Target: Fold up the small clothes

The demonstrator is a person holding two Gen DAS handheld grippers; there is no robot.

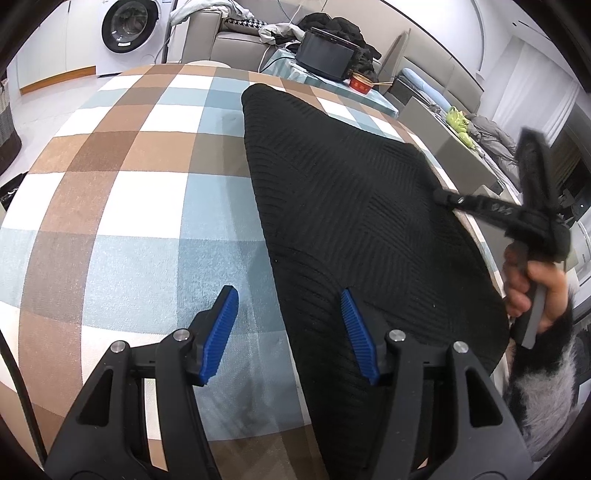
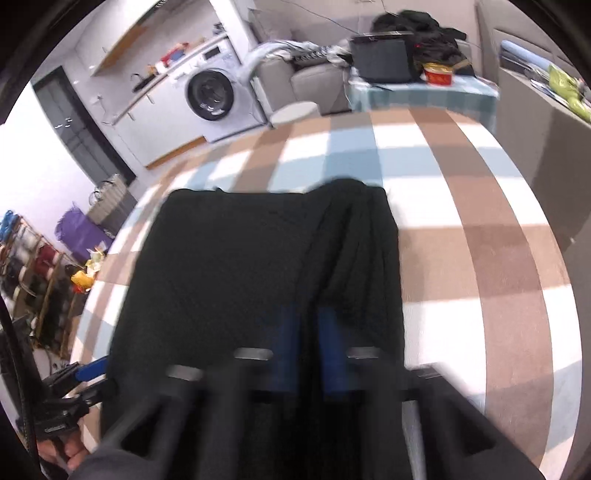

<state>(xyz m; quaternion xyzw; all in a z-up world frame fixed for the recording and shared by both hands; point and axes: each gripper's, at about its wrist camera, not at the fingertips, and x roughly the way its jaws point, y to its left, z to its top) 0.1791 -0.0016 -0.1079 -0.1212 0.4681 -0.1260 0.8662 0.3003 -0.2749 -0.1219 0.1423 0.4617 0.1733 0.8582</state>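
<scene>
A black knit garment (image 1: 354, 221) lies on the checked cloth (image 1: 147, 177) of the table. My left gripper (image 1: 290, 306) is open and empty, its blue pads straddling the garment's near left edge just above it. In the left wrist view the right gripper (image 1: 443, 197) pinches the garment's right edge and lifts it. In the blurred right wrist view the right gripper (image 2: 308, 325) is shut on a raised fold of the garment (image 2: 258, 266), with the blue pads close together around the cloth. The left gripper (image 2: 88, 369) shows at the garment's lower left.
A side table behind holds a black box (image 1: 327, 55) and a red bowl (image 1: 362, 83). A washing machine (image 1: 131, 31) and a sofa (image 1: 236, 40) stand beyond. A grey counter (image 1: 461, 147) runs along the right table edge. Shelves with shoes (image 2: 33, 266) stand at left.
</scene>
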